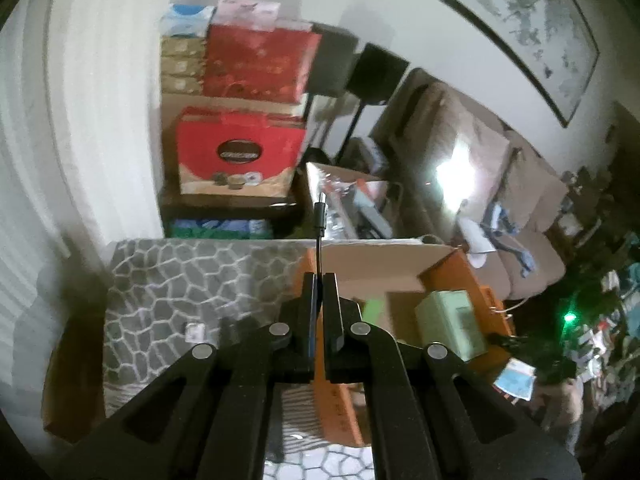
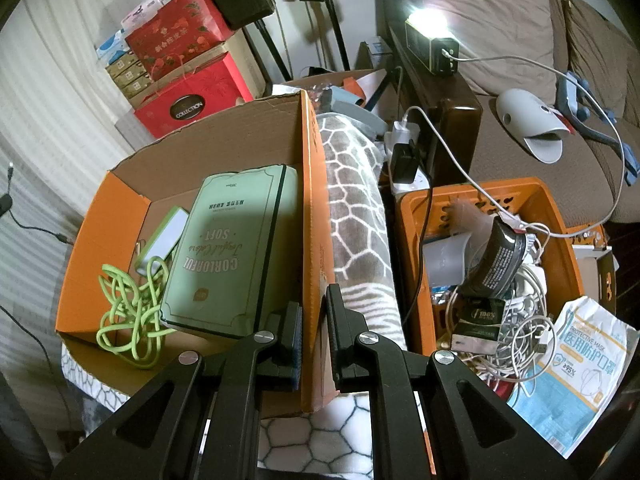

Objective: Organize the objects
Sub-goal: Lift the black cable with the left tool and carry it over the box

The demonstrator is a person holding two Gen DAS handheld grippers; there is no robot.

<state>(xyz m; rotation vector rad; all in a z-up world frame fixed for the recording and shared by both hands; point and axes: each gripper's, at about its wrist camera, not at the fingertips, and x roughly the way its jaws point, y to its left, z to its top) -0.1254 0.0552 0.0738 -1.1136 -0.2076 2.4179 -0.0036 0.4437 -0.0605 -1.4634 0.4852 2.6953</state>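
Left gripper (image 1: 319,280) pinches black cable (image 1: 320,216), plug end up, above cardboard box (image 1: 400,256), likely for drop-in. Right gripper (image 2: 314,308) clamps box wall, steadying it. Box holds 1 green notebook (image 2: 232,248), green cord (image 2: 128,312).

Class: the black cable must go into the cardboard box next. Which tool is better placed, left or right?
Left. The left tool already pinches the black cable above the cardboard box; the right tool clamps the box wall.
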